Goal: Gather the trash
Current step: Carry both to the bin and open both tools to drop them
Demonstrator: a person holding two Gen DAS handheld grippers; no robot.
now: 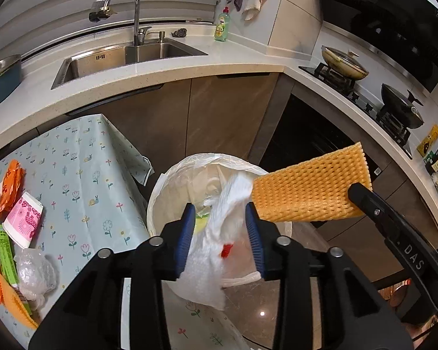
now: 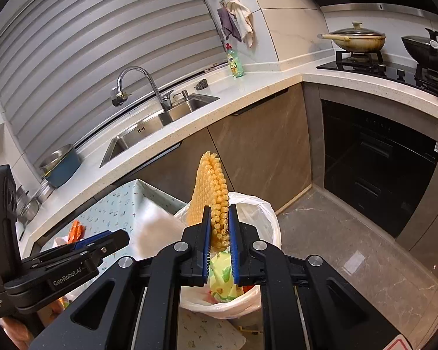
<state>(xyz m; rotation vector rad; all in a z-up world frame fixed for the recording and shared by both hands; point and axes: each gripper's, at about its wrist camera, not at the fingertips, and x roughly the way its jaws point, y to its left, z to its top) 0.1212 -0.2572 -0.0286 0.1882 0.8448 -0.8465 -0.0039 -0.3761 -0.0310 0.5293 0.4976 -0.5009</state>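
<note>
Kitchen corner with pale stone counter (image 1: 166, 67), steel sink (image 1: 125, 55) set into it and a gas hob (image 1: 362, 93) carrying two pans off to one side. Landmark for everything below: white bag-lined trash bin (image 1: 172, 186) on the floor in front of the cabinets. Directly above the bin's mouth, left gripper (image 1: 220, 233) with blue pads parted wide, a crumpled white paper towel (image 1: 216, 233) with a red spot hanging loose between them, touching neither pad firmly as far as can be told. Also above the bin, toward the hob side, right gripper (image 2: 220, 233) clamped tight on an orange foam net sleeve (image 2: 210, 195), held upright over the opening. Inside the bin, a yellow-green printed wrapper (image 2: 222, 277) visible. Just beside the bin on the sink side, a table under a flower-print cloth (image 1: 81, 180), bearing more trash: pink paper cup (image 1: 23, 218), orange wrapper (image 1: 11, 183), clear plastic film (image 1: 35, 274), green packet (image 1: 5, 250).
</note>
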